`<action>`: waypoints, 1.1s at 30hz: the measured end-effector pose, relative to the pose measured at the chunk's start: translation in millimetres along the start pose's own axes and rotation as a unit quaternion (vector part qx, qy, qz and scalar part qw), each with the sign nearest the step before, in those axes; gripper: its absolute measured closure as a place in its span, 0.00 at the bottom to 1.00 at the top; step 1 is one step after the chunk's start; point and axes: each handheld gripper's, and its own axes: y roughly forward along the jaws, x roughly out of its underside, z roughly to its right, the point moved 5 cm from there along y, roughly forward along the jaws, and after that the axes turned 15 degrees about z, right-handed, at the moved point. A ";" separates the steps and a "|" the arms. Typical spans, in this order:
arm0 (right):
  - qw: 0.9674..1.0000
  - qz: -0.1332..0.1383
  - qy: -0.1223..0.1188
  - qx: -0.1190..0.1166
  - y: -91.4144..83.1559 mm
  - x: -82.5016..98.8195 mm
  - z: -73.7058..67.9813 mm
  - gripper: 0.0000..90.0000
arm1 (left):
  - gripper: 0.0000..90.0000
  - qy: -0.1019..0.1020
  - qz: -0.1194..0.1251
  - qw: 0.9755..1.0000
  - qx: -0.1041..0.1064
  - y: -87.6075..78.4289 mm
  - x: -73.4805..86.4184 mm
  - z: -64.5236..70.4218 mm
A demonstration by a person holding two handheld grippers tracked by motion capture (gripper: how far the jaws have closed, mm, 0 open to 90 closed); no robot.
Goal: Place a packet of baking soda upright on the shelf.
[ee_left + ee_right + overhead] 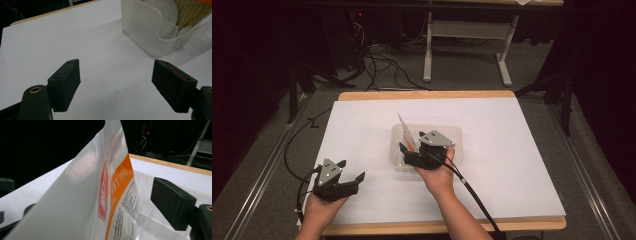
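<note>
On the left, the left gripper (pixel 348 171) idles with jaws apart and nothing between them. At centre, the right gripper (pixel 413 142) stands spread beside the packet (pixel 404 129), which leans upright in the clear tray (pixel 454 134) (placing looks done, withdrawal left). White table (pixel 512 150); dark room, cables (pixel 382 65) beyond.

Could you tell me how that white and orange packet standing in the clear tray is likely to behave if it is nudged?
The packet looks thin and glossy, so probably floppy and slippery. It leans on edge in the tray, so a nudge would likely tip it flat.
</note>
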 end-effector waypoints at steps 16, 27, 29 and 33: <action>0.999 0.006 0.005 -0.036 -54.9 -17.1 11.7 0.26 | 0.26 -0.009 -0.002 1.000 -0.011 -2.1 1.7 -4.1; 1.000 0.021 0.007 -0.013 -116.2 -21.6 54.9 0.28 | 0.26 -0.010 -0.010 1.000 -0.015 -1.2 4.7 -3.4; 1.000 0.019 0.000 0.006 -127.1 -20.9 69.5 0.28 | 0.26 -0.010 -0.011 1.000 -0.016 -0.9 5.2 -2.5; 0.998 0.009 -0.009 0.054 -149.7 -16.4 105.1 0.29 | 0.26 -0.011 -0.012 1.000 -0.017 -0.8 6.0 -1.8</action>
